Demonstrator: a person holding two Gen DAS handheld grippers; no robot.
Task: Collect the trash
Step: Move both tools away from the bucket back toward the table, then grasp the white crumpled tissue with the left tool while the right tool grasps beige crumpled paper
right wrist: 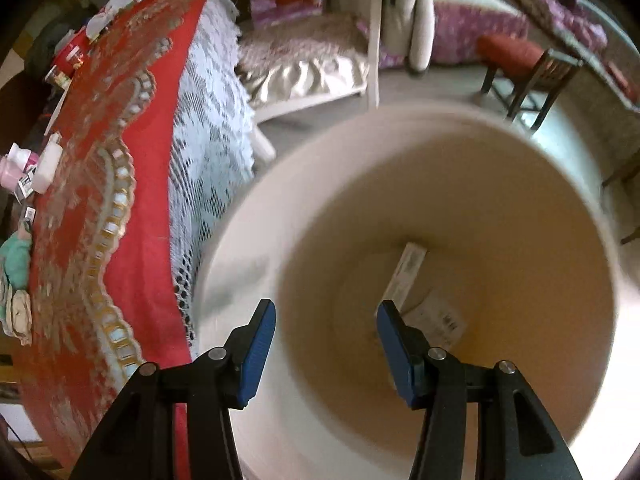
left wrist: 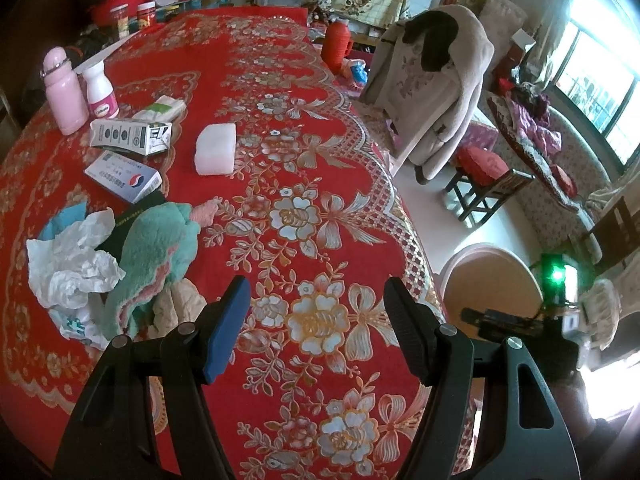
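**Both tongs empty: one above the table, one above the bin**

Left tongs (left wrist: 316, 312): jaws spread apart with nothing between them, poised over the red floral tablecloth (left wrist: 320, 216). To their left, near the cloth's edge, lies the uncollected litter: crumpled white tissue (left wrist: 72, 268) touching a teal fluffy cloth (left wrist: 156, 252). Ahead and to the left lie two small cartons, a blue-and-white box (left wrist: 124, 176) and a grey-printed box (left wrist: 130, 136); a white foam block (left wrist: 216, 150) sits ahead of them, apart. A pink bottle (left wrist: 64, 92) and a white bottle (left wrist: 100, 88) stand farther ahead on the left.

Right tongs (right wrist: 326, 324): jaws apart and empty, pointing steeply down into the round cream waste bin (right wrist: 560, 216), which stands on the floor beside the tablecloth's hanging lace edge (right wrist: 212, 148). Discarded cartons (right wrist: 424, 296) lie at the bin's bottom, just ahead of the right pad.
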